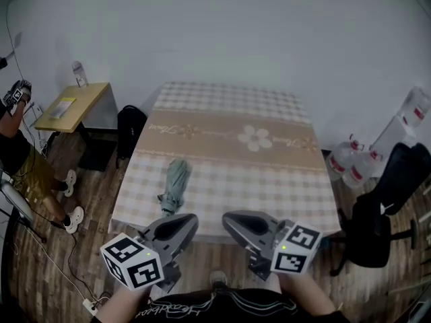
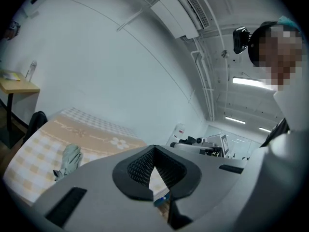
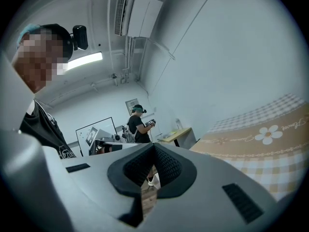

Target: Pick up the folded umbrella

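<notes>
The folded grey-green umbrella (image 1: 176, 184) lies on the checked tablecloth of the table (image 1: 229, 147), near its front left corner, handle end toward me. In the left gripper view the umbrella (image 2: 70, 159) shows low at the left, well off to the side of the jaws. My left gripper (image 1: 185, 222) and right gripper (image 1: 232, 219) hover side by side just in front of the table's near edge, tips turned toward each other. Both are shut with nothing between their pads. The left gripper (image 2: 154, 151) is a short way below and right of the umbrella; the right gripper (image 3: 153, 149) is farther off.
A small wooden desk (image 1: 71, 106) and a person (image 1: 20, 160) are at the far left. A black bag (image 1: 129, 132) leans by the table's left side. Water bottles (image 1: 350, 161) and a black office chair (image 1: 387, 200) stand at the right.
</notes>
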Demonstrator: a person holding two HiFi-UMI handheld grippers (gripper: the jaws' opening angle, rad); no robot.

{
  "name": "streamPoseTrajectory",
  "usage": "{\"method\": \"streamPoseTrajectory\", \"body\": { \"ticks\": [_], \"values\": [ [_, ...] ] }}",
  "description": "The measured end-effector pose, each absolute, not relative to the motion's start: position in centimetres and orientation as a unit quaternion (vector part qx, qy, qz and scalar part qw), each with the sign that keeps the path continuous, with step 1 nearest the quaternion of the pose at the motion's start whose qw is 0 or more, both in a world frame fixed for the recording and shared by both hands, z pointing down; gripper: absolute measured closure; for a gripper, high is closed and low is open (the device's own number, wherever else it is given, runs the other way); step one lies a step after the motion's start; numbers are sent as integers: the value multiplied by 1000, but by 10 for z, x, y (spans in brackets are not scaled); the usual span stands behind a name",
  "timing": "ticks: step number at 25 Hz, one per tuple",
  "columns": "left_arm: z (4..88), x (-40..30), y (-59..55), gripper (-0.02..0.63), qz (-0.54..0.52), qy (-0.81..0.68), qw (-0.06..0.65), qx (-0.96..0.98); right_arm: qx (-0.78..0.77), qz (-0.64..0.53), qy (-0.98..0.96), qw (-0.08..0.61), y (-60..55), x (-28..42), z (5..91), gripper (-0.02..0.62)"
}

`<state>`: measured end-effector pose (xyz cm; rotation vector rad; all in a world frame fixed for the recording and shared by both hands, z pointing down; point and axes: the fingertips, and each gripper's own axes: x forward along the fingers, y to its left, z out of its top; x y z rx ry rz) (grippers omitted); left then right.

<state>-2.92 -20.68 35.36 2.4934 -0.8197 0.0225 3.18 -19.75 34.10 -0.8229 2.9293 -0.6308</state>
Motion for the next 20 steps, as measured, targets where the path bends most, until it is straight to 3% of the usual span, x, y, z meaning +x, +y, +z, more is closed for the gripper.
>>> {"method": "streamPoseTrajectory", "body": {
  "ticks": [14,20],
  "values": [
    [398,-19,-289,606,47,-389,252,885,-229,-226,947,10,-278,64,371,586],
    [424,-38,-308,501,70,-421,261,866,-229,-240,943,5,-289,62,387,586]
  ]
}}
